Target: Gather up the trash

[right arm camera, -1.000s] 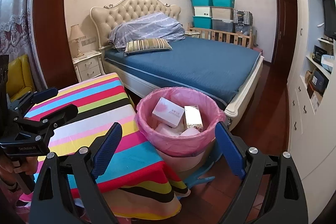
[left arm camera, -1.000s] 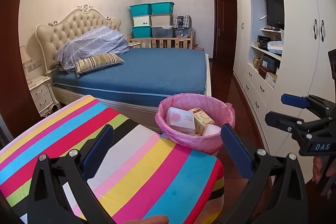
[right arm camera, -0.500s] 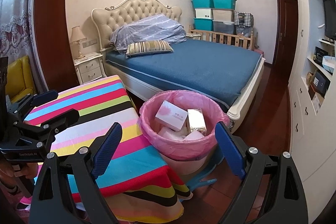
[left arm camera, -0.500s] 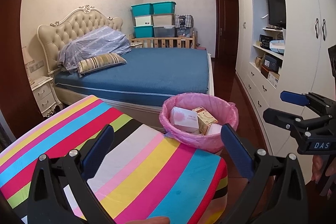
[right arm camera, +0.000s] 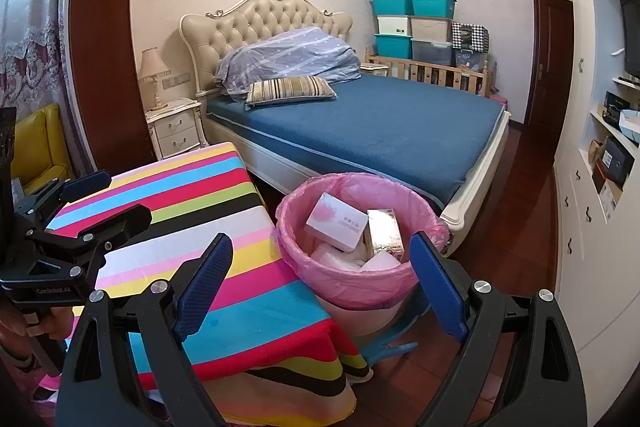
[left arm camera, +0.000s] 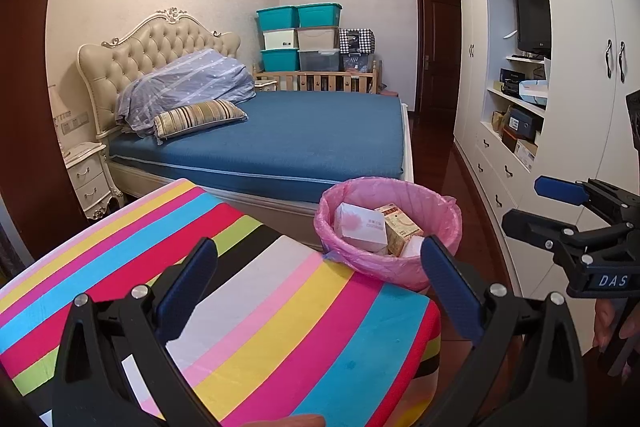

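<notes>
Bedroom, striped worktop edge beside pink-lined bin.
Left gripper and right gripper: jaws wide apart, empty.

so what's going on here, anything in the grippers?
No. Both are open and empty. The left hand-held gripper hangs over the striped tablecloth, and the right hand-held gripper points at the pink-lined trash bin beside the table. The bin already holds a white box, a gold carton and some crumpled wrapping.
</notes>
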